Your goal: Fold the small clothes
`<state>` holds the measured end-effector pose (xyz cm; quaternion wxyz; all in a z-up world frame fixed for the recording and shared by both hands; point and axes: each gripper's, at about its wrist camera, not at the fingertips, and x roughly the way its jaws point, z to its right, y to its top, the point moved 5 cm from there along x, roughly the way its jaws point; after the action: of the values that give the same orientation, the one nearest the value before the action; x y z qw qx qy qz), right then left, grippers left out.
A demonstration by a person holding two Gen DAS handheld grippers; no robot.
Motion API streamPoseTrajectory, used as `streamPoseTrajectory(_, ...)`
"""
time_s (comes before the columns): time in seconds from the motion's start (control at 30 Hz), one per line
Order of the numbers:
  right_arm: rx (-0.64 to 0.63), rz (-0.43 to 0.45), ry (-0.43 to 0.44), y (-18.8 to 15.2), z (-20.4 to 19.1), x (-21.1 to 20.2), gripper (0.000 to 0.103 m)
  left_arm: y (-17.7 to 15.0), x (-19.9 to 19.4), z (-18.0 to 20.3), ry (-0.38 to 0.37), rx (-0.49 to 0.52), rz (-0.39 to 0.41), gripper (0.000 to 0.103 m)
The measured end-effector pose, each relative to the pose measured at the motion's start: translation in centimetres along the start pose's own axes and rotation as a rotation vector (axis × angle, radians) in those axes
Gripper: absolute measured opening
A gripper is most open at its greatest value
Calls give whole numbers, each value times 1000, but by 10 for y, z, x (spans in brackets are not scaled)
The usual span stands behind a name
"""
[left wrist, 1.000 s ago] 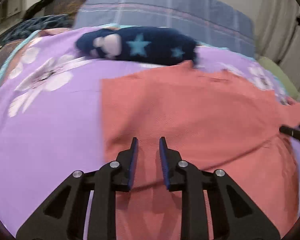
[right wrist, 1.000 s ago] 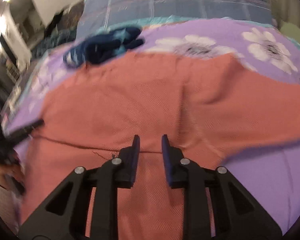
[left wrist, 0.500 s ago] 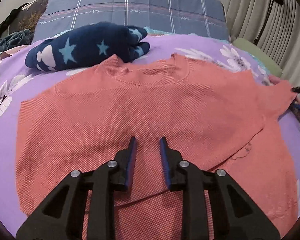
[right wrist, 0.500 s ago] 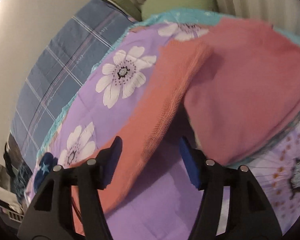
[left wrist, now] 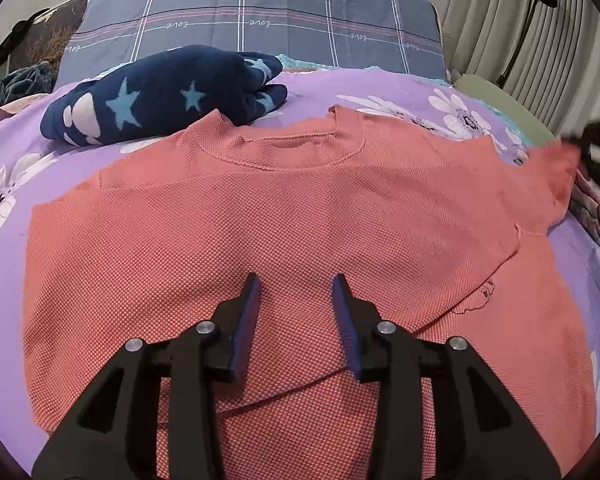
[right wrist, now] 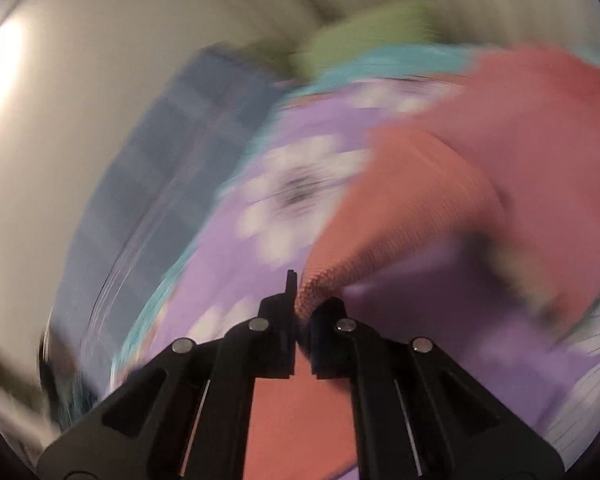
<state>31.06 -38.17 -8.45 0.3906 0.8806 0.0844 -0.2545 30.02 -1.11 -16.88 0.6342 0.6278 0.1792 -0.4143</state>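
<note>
A purple bedsheet printed with white flowers point(left wrist: 148, 160) covers the bed, with a blue-grey checked pillow point(left wrist: 260, 20) at the upper centre of the left view, pleated curtains point(left wrist: 487, 8) at upper right, and no containers in sight. The salmon-pink textured knit T-shirt point(left wrist: 260, 216) lies flat across the frame centre, a folded navy star-patterned garment point(left wrist: 160, 100) touching its collar at upper left. The left gripper point(left wrist: 296, 296), jaws just widened, stands partly open over the shirt holding nothing; the right gripper point(right wrist: 300, 300) has just clamped tight on the shirt's sleeve edge.

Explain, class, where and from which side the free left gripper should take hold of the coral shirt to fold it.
Probably the shirt's short sleeve at the left edge, coming in from the left, low over the purple sheet. That edge lies flat and free, and mirrors the sleeve pinched in the right gripper. The left gripper stands open.
</note>
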Motion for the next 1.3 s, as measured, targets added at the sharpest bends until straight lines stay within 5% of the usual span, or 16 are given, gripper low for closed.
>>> streamPoseTrajectory(0.17,-519,-256,311,-130,-132,-2,5,1,-5,-9,-68,-59,16,39)
streamPoseTrajectory(0.27,-818,-429,303,-224,-148,5,10,1,-8,-25,-170,-163,30,39)
streamPoseTrajectory(0.33,-832,-499,274,-245,-135,12,22,0,-8,-30,-213,-204,32,39)
streamPoseTrajectory(0.4,-766,-533,282,-244,-121,12,38,0,-8,-29,-215,-203,32,39)
streamPoseTrajectory(0.6,-580,-553,321,-210,-95,-6,57,1,-7,-24,-192,-177,32,39)
streamPoseTrajectory(0.93,-213,-609,316,-180,-72,21,58,0,-8,-24,-178,-163,32,39)
streamPoseTrajectory(0.97,-185,-613,314,-181,-76,27,52,0,-8,-24,-178,-162,32,39)
streamPoseTrajectory(1.0,-158,-619,326,-182,-85,34,24,0,-8,-24,-179,-162,33,39)
streamPoseTrajectory(1.03,-178,-622,342,-182,-94,32,9,1,-8,-24,-180,-163,34,39)
streamPoseTrajectory(1.17,-453,-548,519,-199,-170,-2,7,1,-9,-29,-208,-190,43,39)
streamPoseTrajectory(1.23,-562,-554,597,-210,-190,-20,12,0,-10,-32,-235,-212,49,39)
streamPoseTrajectory(1.3,-650,-514,586,-213,-193,-31,36,0,-10,-35,-260,-229,54,39)
